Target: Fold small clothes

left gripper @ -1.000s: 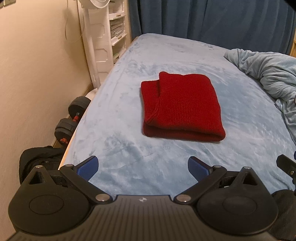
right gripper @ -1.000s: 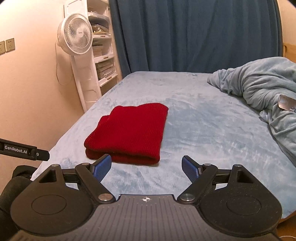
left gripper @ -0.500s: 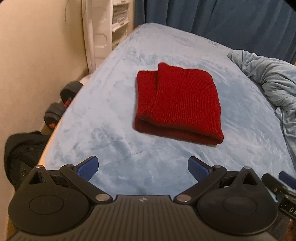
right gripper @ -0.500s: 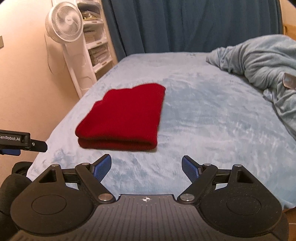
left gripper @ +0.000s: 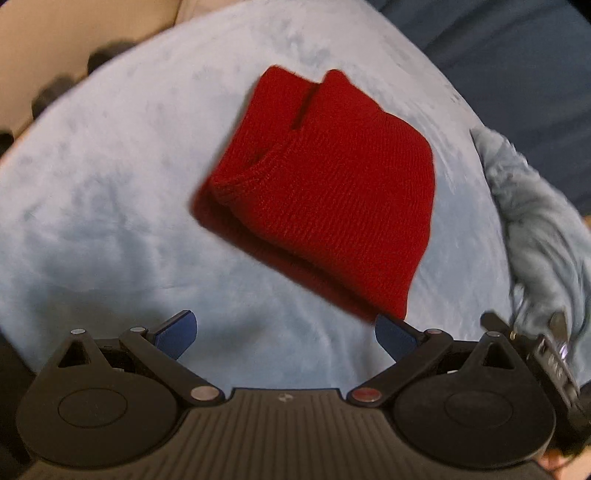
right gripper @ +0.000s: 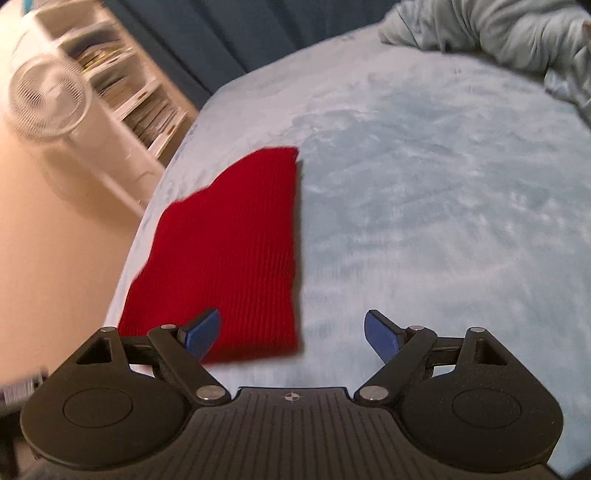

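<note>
A folded red knit garment [left gripper: 325,192] lies flat on the light blue bed cover [left gripper: 110,206]. My left gripper [left gripper: 284,334] hangs open just short of the garment's near corner, its right pad close to that corner, nothing between the pads. In the right wrist view the same garment [right gripper: 229,258] lies left of centre. My right gripper [right gripper: 291,334] is open above its near edge, with the left pad [right gripper: 201,334] over the red cloth and the right pad over bare bed cover [right gripper: 424,221]. Neither gripper holds anything. Both views are blurred by motion.
A crumpled pale blue blanket [left gripper: 539,236] lies at the right of the bed, also at the far right [right gripper: 491,33]. A white fan [right gripper: 44,99] and white shelving [right gripper: 136,99] stand by the wall on the left. The right gripper's body [left gripper: 546,354] shows at the left view's lower right.
Both grippers have come down and forward toward the red garment and rolled, so the scene now looks tilted. The garment is much larger in both views. It has not moved on the bed.
</note>
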Demonstrator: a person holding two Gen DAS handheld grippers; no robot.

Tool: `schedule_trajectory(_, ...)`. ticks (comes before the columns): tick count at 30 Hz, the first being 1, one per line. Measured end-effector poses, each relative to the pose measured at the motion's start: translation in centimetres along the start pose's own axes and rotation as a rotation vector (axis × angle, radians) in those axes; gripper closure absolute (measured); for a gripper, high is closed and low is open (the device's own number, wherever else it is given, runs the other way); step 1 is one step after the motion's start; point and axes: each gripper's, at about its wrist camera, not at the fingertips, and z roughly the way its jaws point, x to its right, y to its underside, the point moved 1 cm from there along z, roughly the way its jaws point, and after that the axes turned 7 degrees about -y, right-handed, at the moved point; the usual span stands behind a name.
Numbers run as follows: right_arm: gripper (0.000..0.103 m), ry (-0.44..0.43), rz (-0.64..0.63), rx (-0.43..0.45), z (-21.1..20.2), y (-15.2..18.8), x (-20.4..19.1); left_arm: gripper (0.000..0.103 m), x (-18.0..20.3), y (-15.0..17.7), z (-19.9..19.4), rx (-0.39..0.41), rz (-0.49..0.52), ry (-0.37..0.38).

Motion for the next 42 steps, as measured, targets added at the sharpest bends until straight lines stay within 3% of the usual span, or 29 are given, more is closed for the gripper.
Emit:
schedule_trajectory(7, 0.014, -0.059, 0.062, -0.087, 10.0, -9.2, 2.2, 0.000, 0.3, -3.4, 4.4, 0.061, -0.058, -0.105)
schedule_trajectory(10, 0.014, -0.048, 0.089, -0.120, 14.3, -11.6, 2.7, 0.000, 0.4, -4.2, 5.7, 0.087, -0.041, -0.156)
schedule_trajectory(13, 0.014, -0.012, 0.034, -0.152, 18.2, -12.9, 2.0, 0.000, 0.3, -4.7, 6.6, 0.091, -0.031, -0.182)
schedule_trajectory(17, 0.011, -0.020, 0.066, -0.182, 21.5, -14.2, 1.9, 0.000, -0.4, -5.0, 7.4, 0.069, -0.058, -0.171)
schedule_trajectory(22, 0.007, -0.008, 0.032, -0.238, 24.0, -15.2, 1.4, 0.000, -1.7, -5.2, 8.0, 0.034, -0.111, -0.091)
schedule_trajectory(23, 0.013, -0.044, 0.028, -0.269, 24.4, -15.5, 1.3, 0.000, -2.0, -5.2, 8.2, 0.026, -0.121, -0.074)
schedule_trajectory(24, 0.041, -0.109, 0.023, -0.294, 24.6, -15.6, 1.1, 0.000, -2.3, -5.4, 8.4, 0.016, -0.130, -0.058)
schedule_trajectory(25, 0.055, -0.142, -0.002, -0.306, 24.5, -15.7, 0.7, 0.000, -2.4, -5.6, 8.6, 0.009, -0.138, -0.048)
schedule_trajectory(27, 0.071, -0.113, -0.123, -0.314, 24.0, -15.5, -0.3, 0.000, -3.0, -6.1, 8.6, 0.012, -0.171, -0.035)
schedule_trajectory(28, 0.072, -0.105, -0.150, -0.314, 23.8, -15.3, -0.4, 0.006, -3.2, -6.4, 8.5, 0.028, -0.188, -0.036)
schedule_trajectory(29, 0.075, -0.101, -0.151, -0.312, 23.4, -15.3, -0.3, 0.025, -3.4, -6.8, 8.3, 0.047, -0.195, -0.032)
schedule_trajectory(30, 0.076, -0.101, -0.136, -0.308, 23.0, -15.3, 0.0, 0.030, -3.4, -7.2, 8.1, 0.051, -0.184, -0.009)
schedule_trajectory(34, 0.079, -0.104, -0.052, -0.236, 19.4, -13.8, 1.7, 0.043, -2.4, -8.6, 7.8, 0.053, -0.075, -0.051)
schedule_trajectory(37, 0.079, -0.084, 0.080, -0.144, 14.6, -10.3, 4.3, 0.043, -0.9, -12.4, 8.6, 0.039, 0.086, -0.069)
schedule_trajectory(39, 0.080, -0.059, 0.243, -0.089, 11.1, -6.6, 6.8, 0.043, 1.5, -16.5, 9.9, 0.043, 0.244, -0.055)
schedule_trajectory(42, 0.079, -0.094, 0.617, 0.046, 6.5, 1.5, 9.8, 0.043, 7.5, -21.2, 12.3, 0.022, 0.487, -0.051)
